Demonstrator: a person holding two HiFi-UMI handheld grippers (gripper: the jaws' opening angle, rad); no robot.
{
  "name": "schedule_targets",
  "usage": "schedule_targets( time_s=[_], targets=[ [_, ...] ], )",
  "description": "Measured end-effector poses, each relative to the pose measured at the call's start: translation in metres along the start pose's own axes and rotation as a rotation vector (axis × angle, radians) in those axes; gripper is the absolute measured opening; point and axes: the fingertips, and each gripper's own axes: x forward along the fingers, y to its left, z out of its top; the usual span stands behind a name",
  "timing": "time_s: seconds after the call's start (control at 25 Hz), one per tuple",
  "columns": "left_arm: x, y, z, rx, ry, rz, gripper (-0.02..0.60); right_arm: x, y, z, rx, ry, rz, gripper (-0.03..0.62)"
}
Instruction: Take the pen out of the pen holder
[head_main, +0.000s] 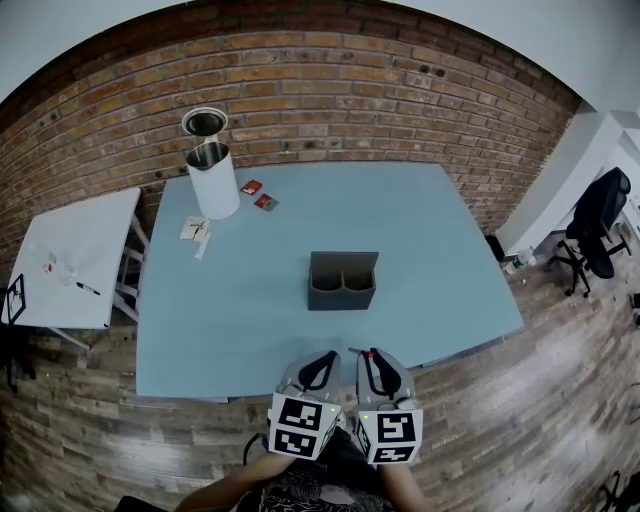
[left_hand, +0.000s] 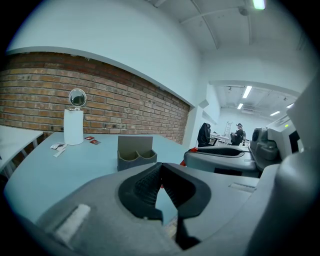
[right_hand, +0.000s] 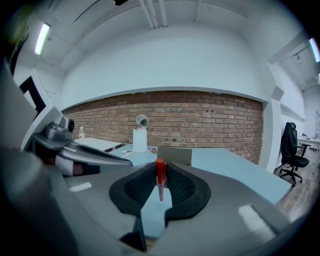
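The dark grey two-pocket pen holder (head_main: 342, 283) stands near the middle of the light blue table (head_main: 230, 320), and no pen shows in it. It also appears ahead of the jaws in the left gripper view (left_hand: 135, 155) and the right gripper view (right_hand: 175, 156). My right gripper (right_hand: 160, 170) is shut on a red pen (right_hand: 160, 177), which stands upright between the pads. In the head view both grippers hover side by side at the table's front edge: right (head_main: 372, 354), left (head_main: 328, 356). My left gripper (left_hand: 160, 167) is shut with nothing in it.
A white cylinder with a round mirror on top (head_main: 213, 180) stands at the back left, with red packets (head_main: 258, 194) and paper slips (head_main: 195, 230) beside it. A white side table (head_main: 75, 255) is at the left, an office chair (head_main: 598, 215) at the right, and a brick wall behind.
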Motion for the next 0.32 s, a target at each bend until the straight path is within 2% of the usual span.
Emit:
schedule_targets(
  time_s=[0.32],
  targets=[
    [0.0045,-0.0023,-0.0035,-0.013,0.014,-0.005,-0.011,0.0007,-0.0042,-0.0015,0.0,0.005,-0.001,0.058]
  ],
)
